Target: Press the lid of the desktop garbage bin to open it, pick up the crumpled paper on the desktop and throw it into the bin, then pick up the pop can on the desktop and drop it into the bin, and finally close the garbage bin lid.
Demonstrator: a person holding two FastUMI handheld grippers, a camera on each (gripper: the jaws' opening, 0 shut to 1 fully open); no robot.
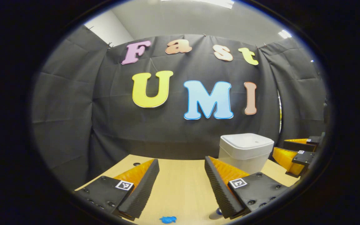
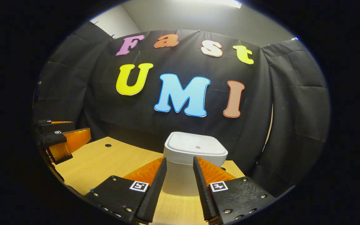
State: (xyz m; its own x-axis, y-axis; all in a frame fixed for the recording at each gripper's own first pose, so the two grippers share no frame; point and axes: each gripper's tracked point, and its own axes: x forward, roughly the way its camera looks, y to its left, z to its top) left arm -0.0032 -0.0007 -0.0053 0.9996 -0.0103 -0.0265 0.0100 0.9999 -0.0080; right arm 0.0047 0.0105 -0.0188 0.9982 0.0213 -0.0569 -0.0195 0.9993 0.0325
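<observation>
The white desktop bin stands at the back of the wooden table with its lid down. My right gripper hovers just in front of it, open by a narrow gap, nothing between its fingers, the bin's front wall showing through the gap. My left gripper is open wide over bare table, with the bin ahead to its right. A small blue crumpled thing lies on the table below the left gripper. A round greyish object, partly hidden by my finger, sits beside it; I cannot tell what it is.
The black cloth wall closes off the table's back and sides right behind the bin. A cable hole sits in the tabletop at the back left. The right gripper hangs right of the bin in the left gripper view; the left gripper hangs far left in the right gripper view.
</observation>
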